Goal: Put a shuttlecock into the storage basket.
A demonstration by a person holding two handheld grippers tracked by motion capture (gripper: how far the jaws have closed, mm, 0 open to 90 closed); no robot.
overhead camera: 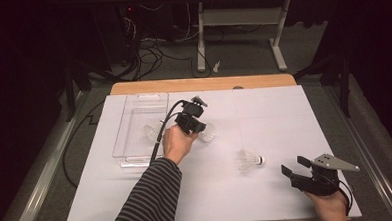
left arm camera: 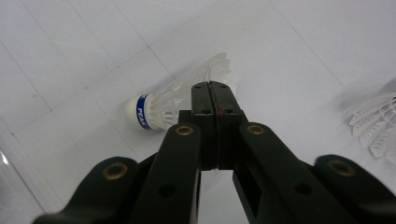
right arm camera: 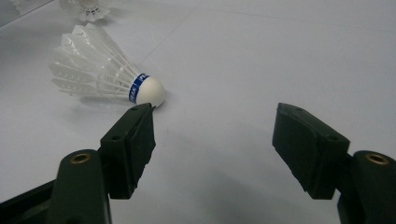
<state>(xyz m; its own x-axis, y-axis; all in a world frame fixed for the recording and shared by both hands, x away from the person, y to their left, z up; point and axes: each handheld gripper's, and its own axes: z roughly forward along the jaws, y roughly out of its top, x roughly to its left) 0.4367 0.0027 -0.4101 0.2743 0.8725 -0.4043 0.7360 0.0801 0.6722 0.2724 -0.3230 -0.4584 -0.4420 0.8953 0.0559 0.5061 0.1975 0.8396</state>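
Lying flat, shuttlecock point(left arm camera: 175, 105) points cork away from left gripper point(left arm camera: 215, 100).

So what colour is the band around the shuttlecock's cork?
Blue band, clearest in the right gripper view.

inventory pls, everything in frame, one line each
shuttlecocks: 3, white with a blue band at the cork; one right of centre, one on each side of the left gripper
tray: 1, clear plastic, far left of the sheet
sheet: 1, white, covers the table top
table: 1, wood edge bare at the far side
desk frame: 1, white, on the floor beyond the table
cables: several, black, floor beyond the table
sleeve: 1, striped dark and grey, left forearm
left gripper: 1, black, fingers shut, tips over a shuttlecock's feathers; cannot tell if it pinches them
right gripper: 1, black, fingers open, near right corner, facing the right-of-centre shuttlecock
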